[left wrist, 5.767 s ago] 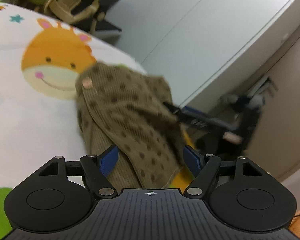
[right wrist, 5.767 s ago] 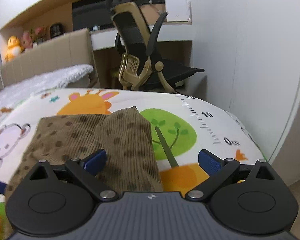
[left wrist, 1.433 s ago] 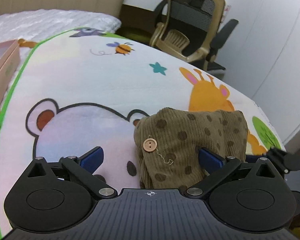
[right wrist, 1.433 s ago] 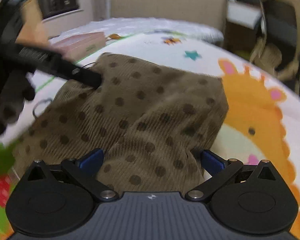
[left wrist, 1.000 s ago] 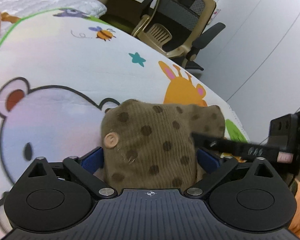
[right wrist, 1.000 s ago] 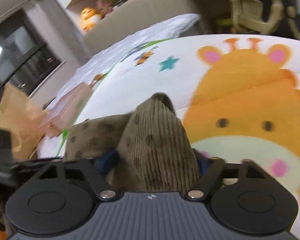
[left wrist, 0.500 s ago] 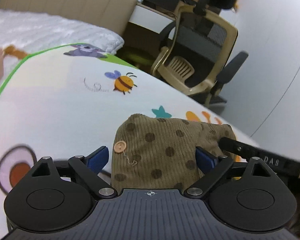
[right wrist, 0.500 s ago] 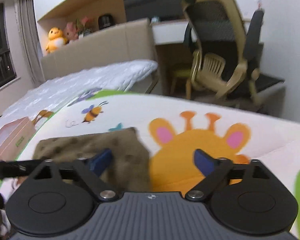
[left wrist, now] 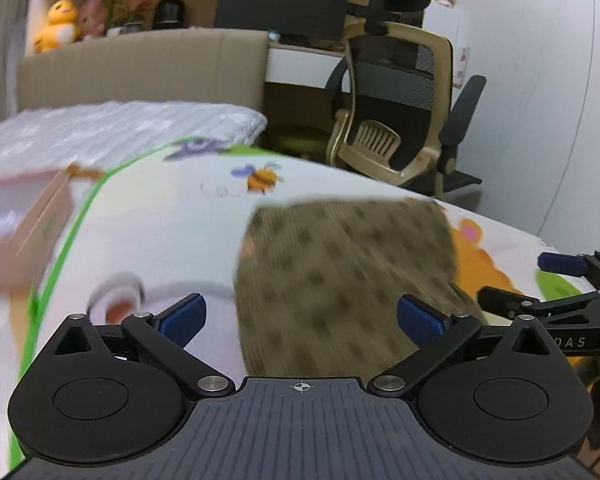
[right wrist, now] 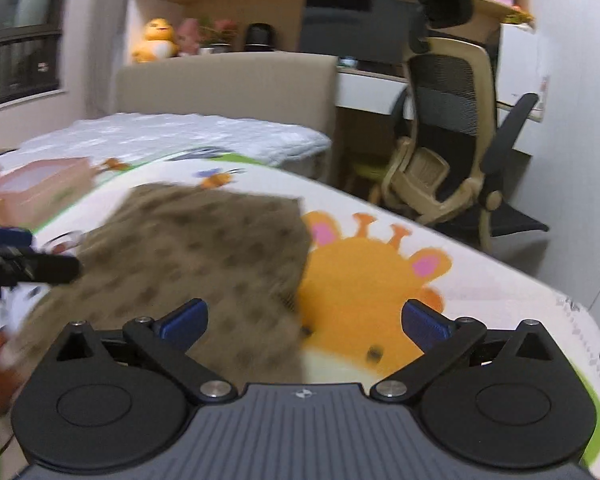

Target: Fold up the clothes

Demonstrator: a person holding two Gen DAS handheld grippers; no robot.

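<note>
One olive-brown corduroy garment with darker polka dots (left wrist: 340, 280) lies folded into a rough rectangle on one white play mat printed with cartoon animals (left wrist: 172, 224). In the left wrist view the garment fills the centre of the frame, blurred by motion; in the right wrist view it (right wrist: 204, 248) sits centre-left, just left of the printed orange giraffe face (right wrist: 364, 280). One printed bee (left wrist: 262, 176) shows above the garment in the upper middle of the mat.

Two grippers are in sight. The left gripper (left wrist: 300, 316) is low over the mat, its two blue-padded fingers spread wide, one on each side of the garment's near end and holding nothing. The right gripper (right wrist: 304, 322) also has its two blue pads wide apart and empty, straddling the garment's right edge and the giraffe. At the right edge of the left wrist view the right gripper (left wrist: 556, 280) appears side-on, with the white letters "DAS" readable on its black body; whether more letters precede them I cannot tell.

One pink open box (right wrist: 36, 188) rests at the left of the mat. One beige and black mesh office chair (right wrist: 452, 136) stands upper right, and one yellow plush toy (right wrist: 158, 40) sits on a ledge upper left.
</note>
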